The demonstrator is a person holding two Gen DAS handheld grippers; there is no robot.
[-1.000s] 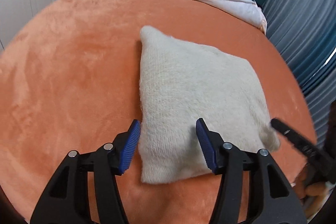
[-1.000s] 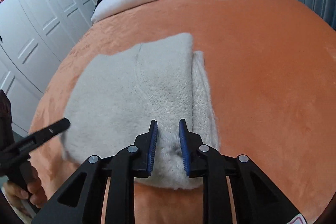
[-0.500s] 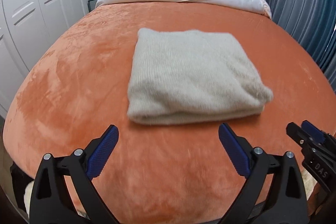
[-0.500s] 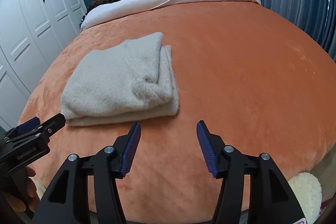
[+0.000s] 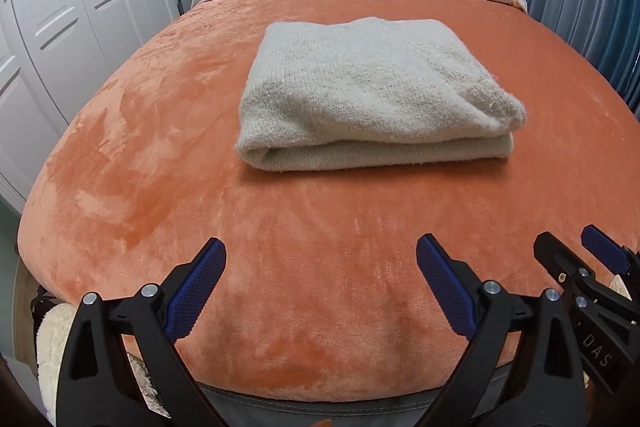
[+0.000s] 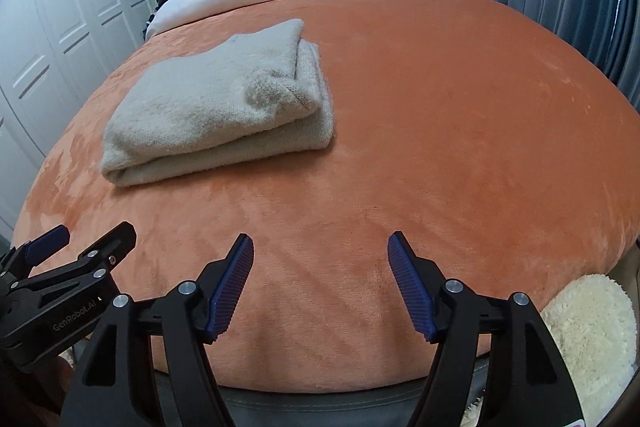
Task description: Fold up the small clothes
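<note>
Sweater (image 5: 368, 95) folded on blanket (image 5: 160, 131)

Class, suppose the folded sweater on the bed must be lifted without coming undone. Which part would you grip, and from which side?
Grip the rounded fold edge nearest the grippers, probably one gripper near each front corner. The sweater lies flat on the blanket with its layers joined along that near edge, while its right side shows separate layers that could splay. Both the left gripper and right gripper are open, facing it.

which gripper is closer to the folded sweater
Left, slightly. The left gripper sits straight in front of the sweater; the right gripper is off to its right. Both are open, clear of it.
</note>
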